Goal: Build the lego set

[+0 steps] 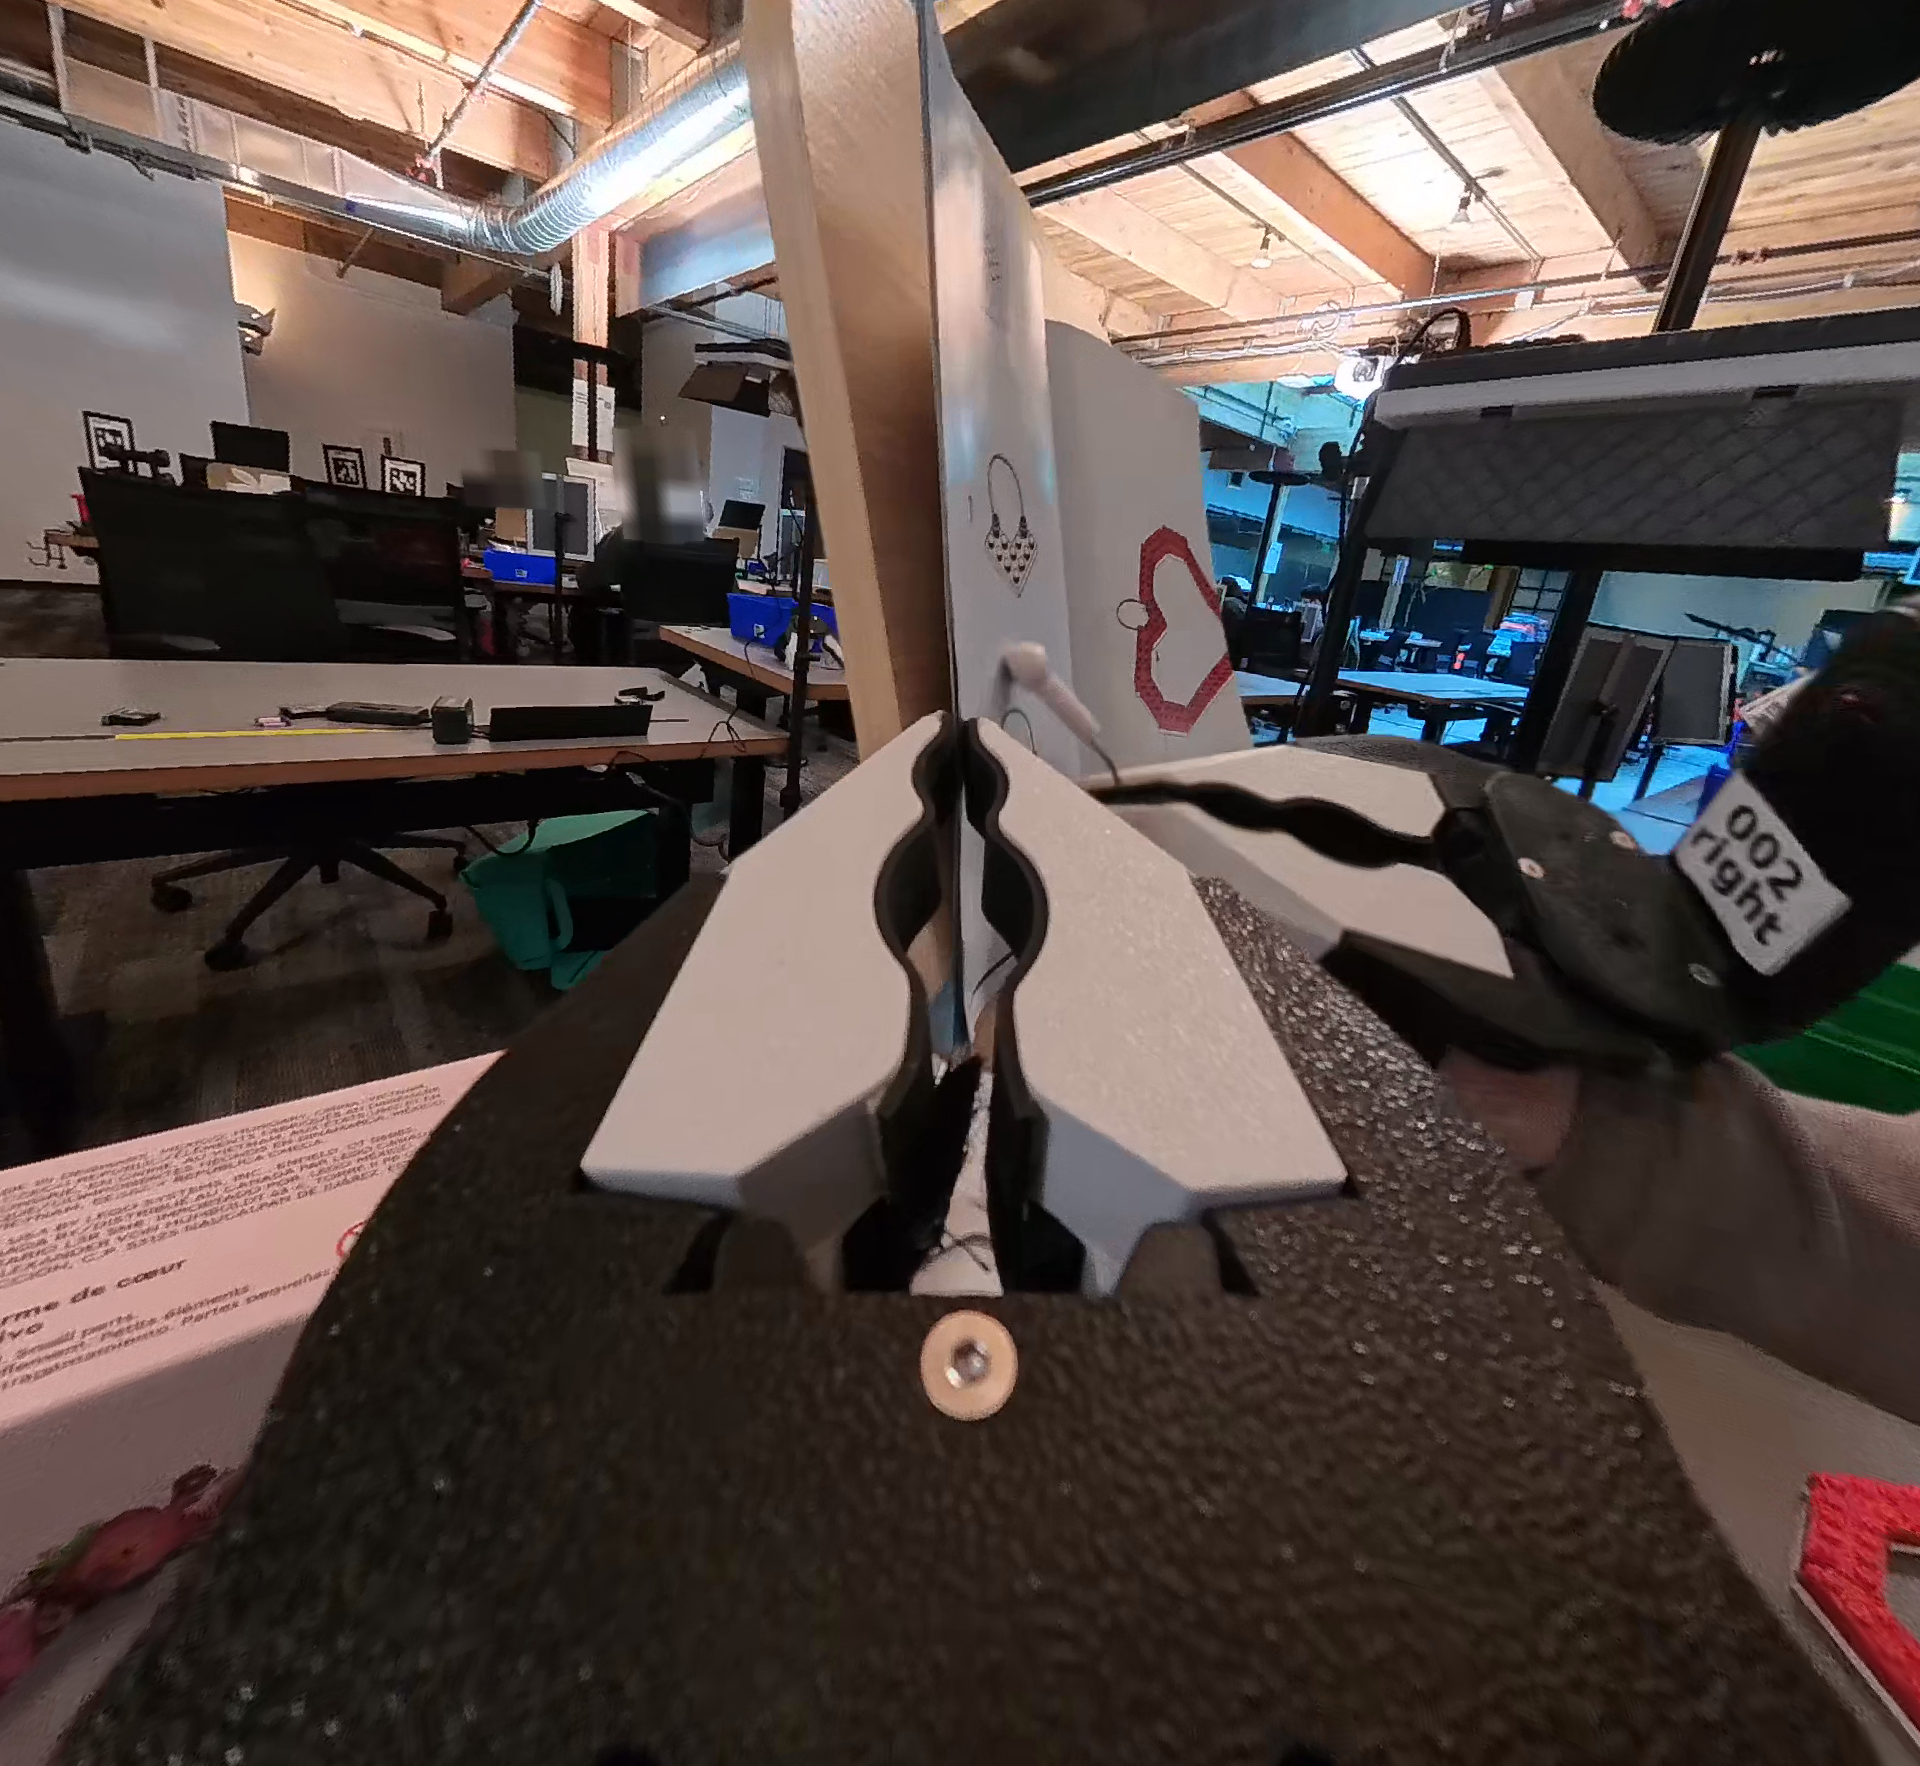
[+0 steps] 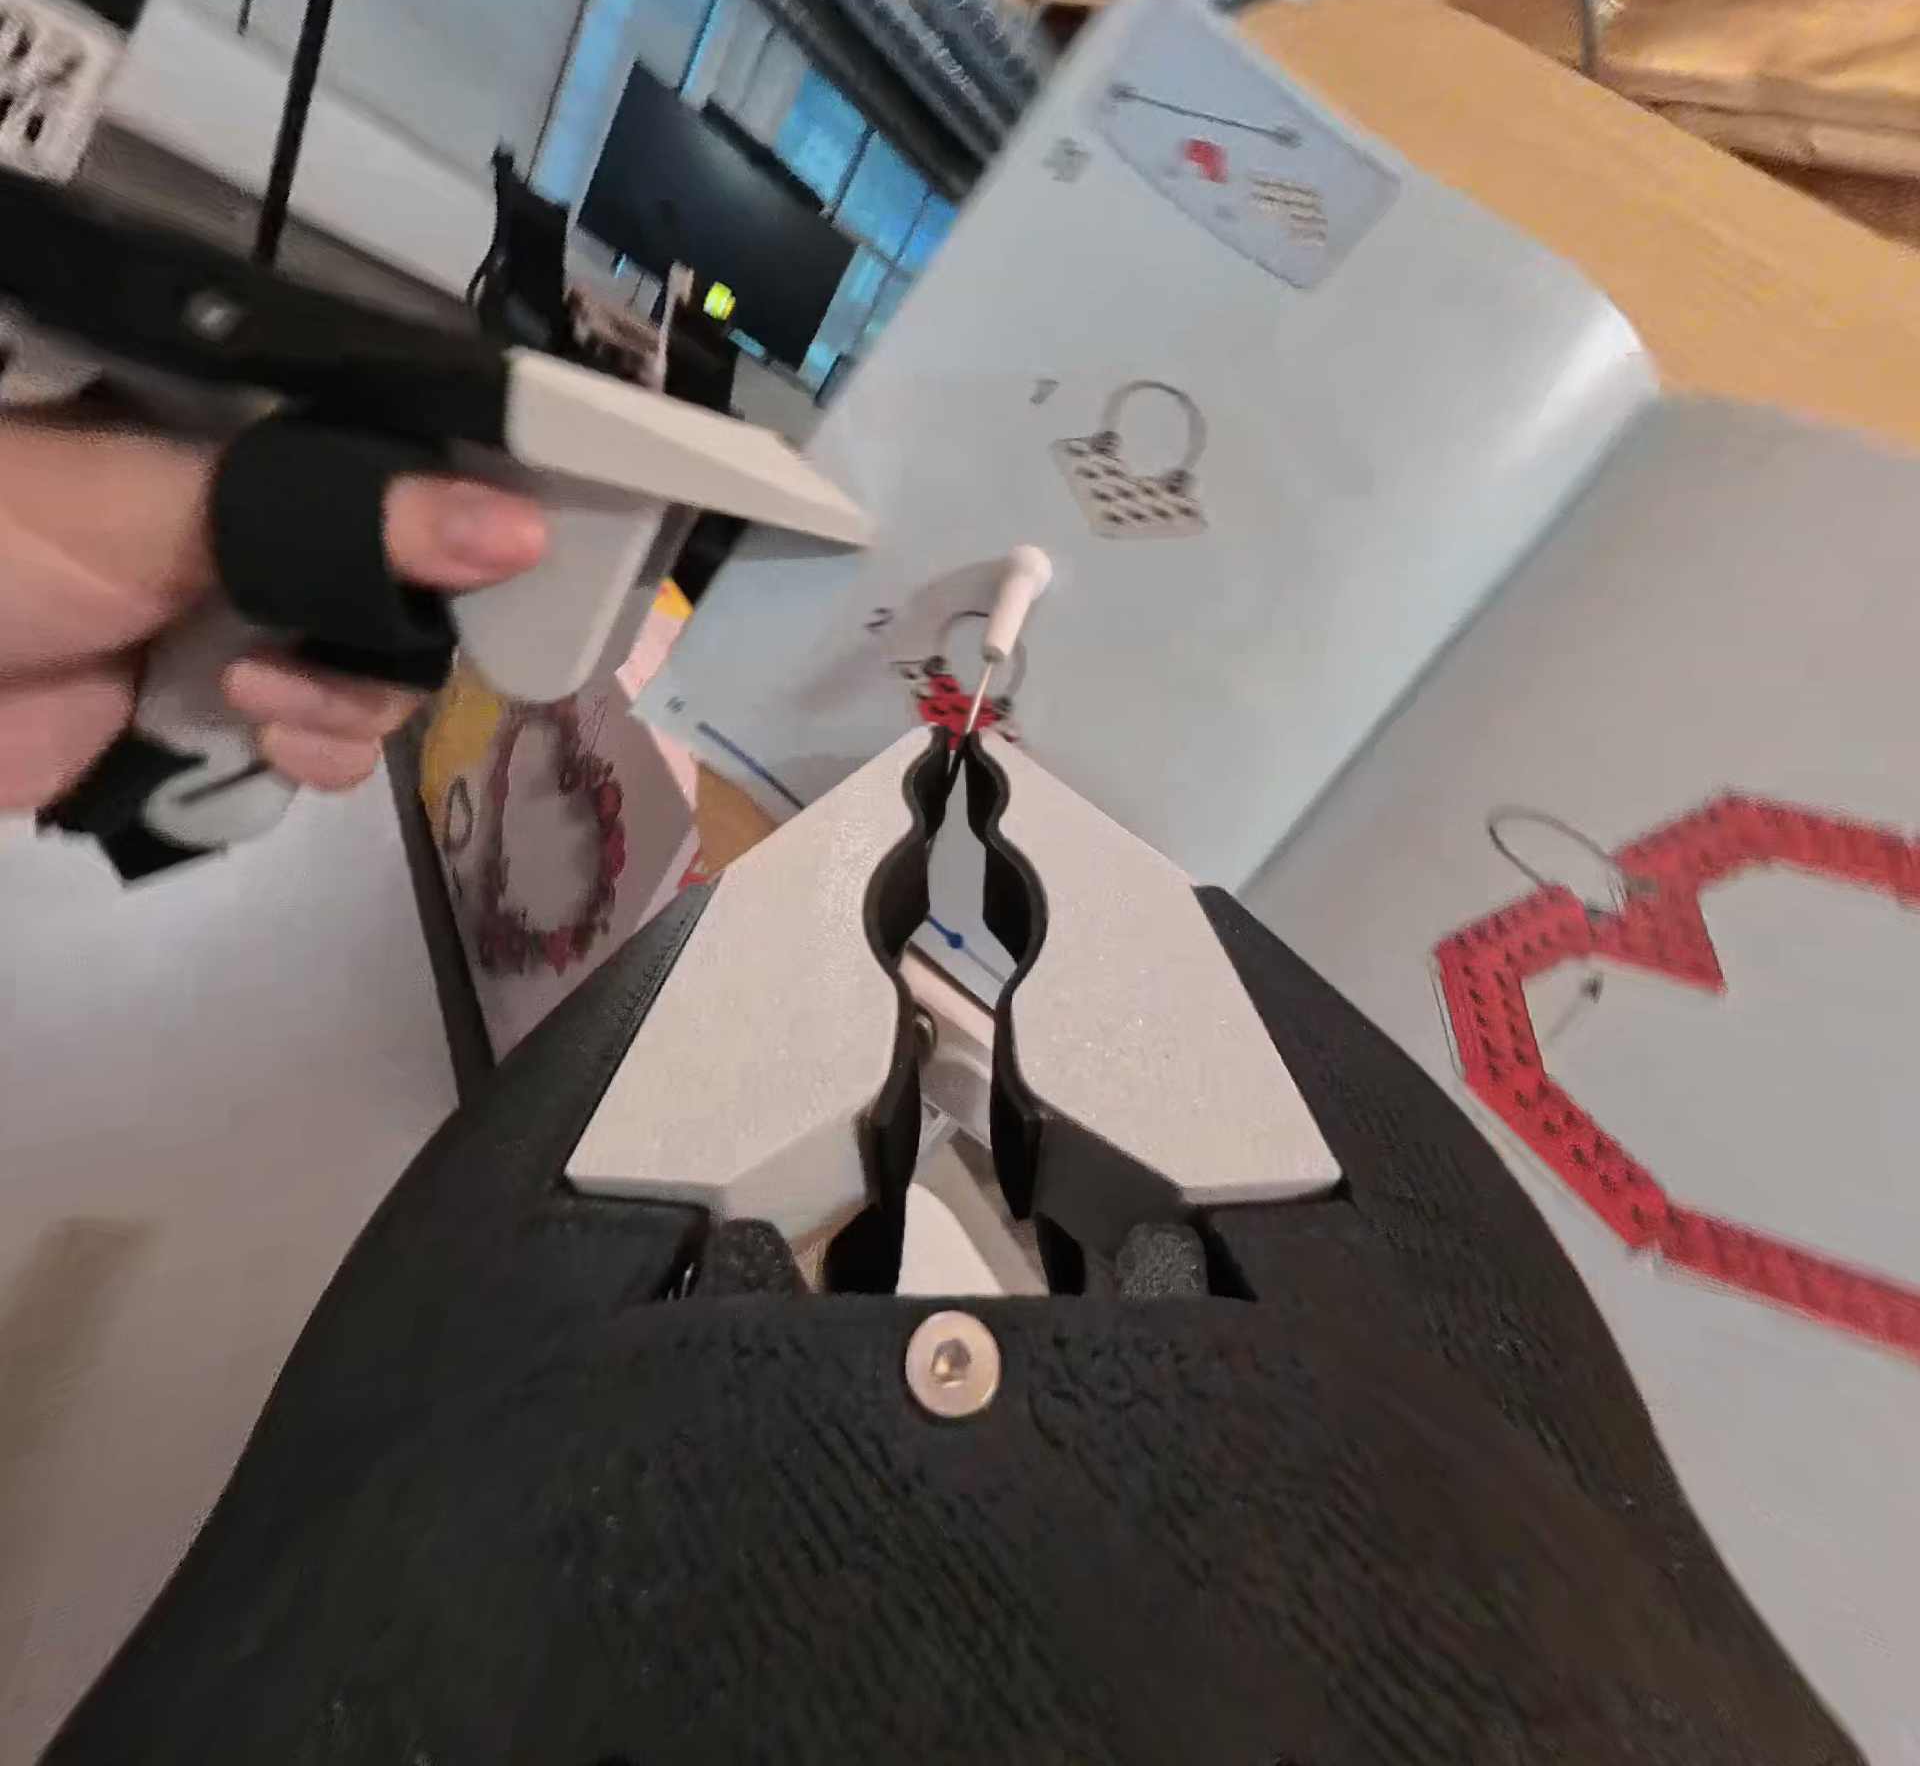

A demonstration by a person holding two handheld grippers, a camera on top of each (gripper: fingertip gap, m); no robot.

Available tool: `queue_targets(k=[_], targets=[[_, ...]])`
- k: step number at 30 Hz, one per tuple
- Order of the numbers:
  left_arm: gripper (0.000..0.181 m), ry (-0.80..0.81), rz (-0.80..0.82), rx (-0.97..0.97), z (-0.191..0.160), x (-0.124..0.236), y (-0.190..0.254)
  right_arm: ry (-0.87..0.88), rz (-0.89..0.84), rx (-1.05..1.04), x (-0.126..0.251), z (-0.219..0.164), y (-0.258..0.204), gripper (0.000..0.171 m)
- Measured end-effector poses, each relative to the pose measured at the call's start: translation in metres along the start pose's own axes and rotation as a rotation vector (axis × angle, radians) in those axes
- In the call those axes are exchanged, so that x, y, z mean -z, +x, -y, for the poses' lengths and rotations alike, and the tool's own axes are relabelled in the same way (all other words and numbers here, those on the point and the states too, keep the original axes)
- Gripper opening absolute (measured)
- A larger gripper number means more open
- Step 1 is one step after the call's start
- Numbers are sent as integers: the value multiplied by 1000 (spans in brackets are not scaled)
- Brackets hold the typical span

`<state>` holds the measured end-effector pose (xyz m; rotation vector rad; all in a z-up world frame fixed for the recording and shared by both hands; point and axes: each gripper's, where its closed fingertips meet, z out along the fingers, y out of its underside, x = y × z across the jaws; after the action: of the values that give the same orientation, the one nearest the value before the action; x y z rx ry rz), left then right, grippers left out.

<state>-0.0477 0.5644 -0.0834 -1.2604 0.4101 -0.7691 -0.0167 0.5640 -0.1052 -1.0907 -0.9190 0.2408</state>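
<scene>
My left gripper (image 1: 958, 729) is shut on the edge of the open instruction booklet (image 1: 997, 428) and holds it upright, edge-on to its camera. The booklet's pages (image 2: 1299, 469) show drawn steps and a red heart frame. My right gripper (image 2: 958, 745) is shut on a thin cord with a white end piece (image 2: 1013, 604), which sticks up in front of the page. In the left wrist view the right gripper (image 1: 1101, 786) comes in from the right, its cord tip (image 1: 1044, 682) close to the page. The left gripper (image 2: 852, 527) shows at upper left in the right wrist view.
The set's box (image 1: 156, 1301) lies at lower left, also in the right wrist view (image 2: 540, 843). A red studded shape (image 1: 1860, 1591) sits at lower right. A black stand with a tray (image 1: 1642, 469) rises on the right. Office tables (image 1: 312, 750) and chairs stand behind. Left tips to right tips: about 5 cm.
</scene>
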Motion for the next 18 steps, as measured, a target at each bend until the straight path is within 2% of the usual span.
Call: queue_targets(k=[4, 8, 14, 16, 18], targets=[[0, 6, 1, 4, 0, 1, -1, 39, -106, -236, 7, -7, 24, 3], [0, 31, -1, 40, 0, 3, -1, 40, -177, -361, 10, -13, 32, 4], [0, 105, -2, 106, 7, 5, -4, 9, -183, -485, 9, -15, 34, 7], [30, 223, 22, 116, 22, 12, -7, 6, -186, -494, 15, -13, 36, 13], [47, 304, 59, 96, 33, 22, -13, 29, -153, -493, 29, -3, 33, 16]])
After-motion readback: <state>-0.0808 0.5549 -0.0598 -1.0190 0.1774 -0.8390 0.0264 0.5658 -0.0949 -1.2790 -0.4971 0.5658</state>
